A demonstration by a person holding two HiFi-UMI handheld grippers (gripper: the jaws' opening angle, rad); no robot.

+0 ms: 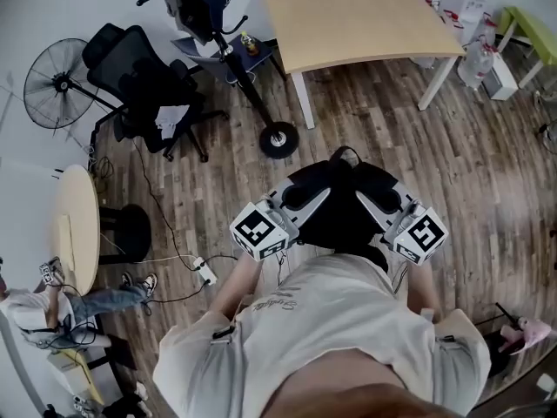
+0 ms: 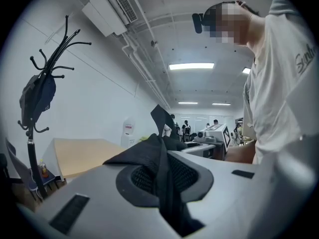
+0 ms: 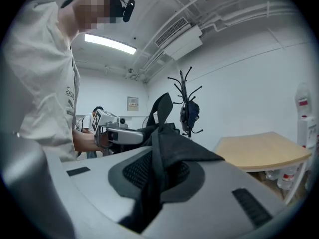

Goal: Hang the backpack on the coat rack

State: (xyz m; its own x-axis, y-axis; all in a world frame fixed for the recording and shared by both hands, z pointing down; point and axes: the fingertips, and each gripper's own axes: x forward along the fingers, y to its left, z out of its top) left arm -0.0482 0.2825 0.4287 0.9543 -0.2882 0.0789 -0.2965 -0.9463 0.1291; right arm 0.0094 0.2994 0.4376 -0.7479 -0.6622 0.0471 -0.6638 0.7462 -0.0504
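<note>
In the head view I carry the black backpack [image 1: 341,205] in front of me between both grippers. The left gripper [image 1: 302,202] is shut on a black strap [image 2: 162,176] of the backpack at its left side. The right gripper [image 1: 379,202] is shut on another strap [image 3: 155,176] at its right side. A top loop [image 3: 160,106] of the backpack stands up beyond the jaws. The black coat rack [image 1: 252,90] stands ahead on a round base [image 1: 278,138], with a dark bag [image 2: 39,94] hanging from its hooks. It also shows in the right gripper view as the rack [image 3: 187,101] by the wall.
A light wooden table [image 1: 357,16] stands just right of the rack. A black office chair [image 1: 144,77] and a floor fan [image 1: 57,72] are to its left. A round table [image 1: 77,225] and a power strip [image 1: 206,273] with cables lie at my left. Water bottles [image 1: 477,59] stand far right.
</note>
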